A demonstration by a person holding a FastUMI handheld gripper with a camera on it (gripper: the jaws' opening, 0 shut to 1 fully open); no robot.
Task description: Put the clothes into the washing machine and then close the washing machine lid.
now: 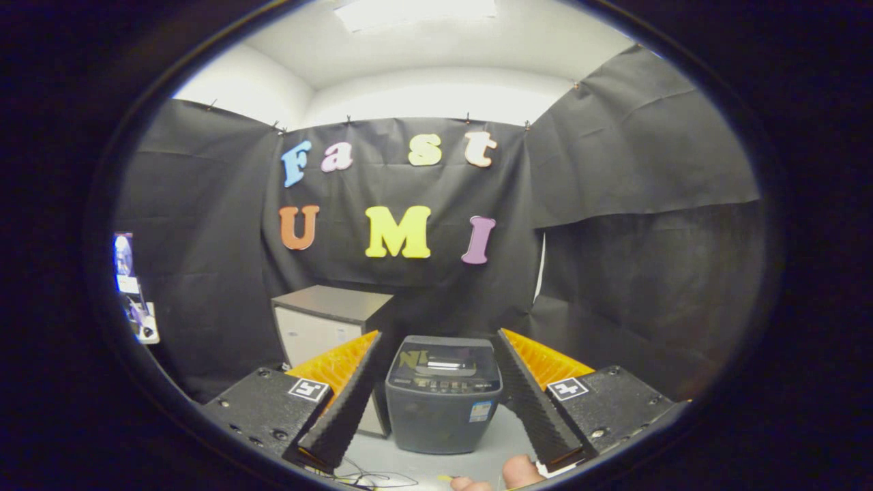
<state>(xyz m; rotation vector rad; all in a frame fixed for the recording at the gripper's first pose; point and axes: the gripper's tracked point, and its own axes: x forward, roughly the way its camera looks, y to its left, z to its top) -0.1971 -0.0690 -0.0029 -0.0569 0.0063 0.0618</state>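
- The gripper (440, 341) is spread wide, with nothing held between its fingers.
- The two fingers angle outward from each other, their ridged inner faces turned toward the gap.
- The washer (443, 394) sits straight ahead, framed in the gap between the fingers and a little beyond their tips.
- It is a small dark top-loading machine, standing upright on a pale counter (436, 464).
- Its lid (447, 354) lies flat on top, closed as far as can be told from this low angle; a light strip shows through the lid's window.
- A row of controls runs along the front edge of its top, and a small sticker (481, 411) sits on its front face, toward the right finger.
- A cabinet (327, 320) with a dark top and pale front stands left of the washer and a bit farther back, partly hidden behind the left finger.
- Fingertips of a person's hand (508, 475) show below the washer, close to the base of the right finger.
- Thin cables (372, 477) lie on the counter near the base of the left finger.
- Black cloth walls close in the booth behind the washer and to both sides.
- Far off to the left, some small gear (136, 293) hangs against the cloth; its details are too small to make out.
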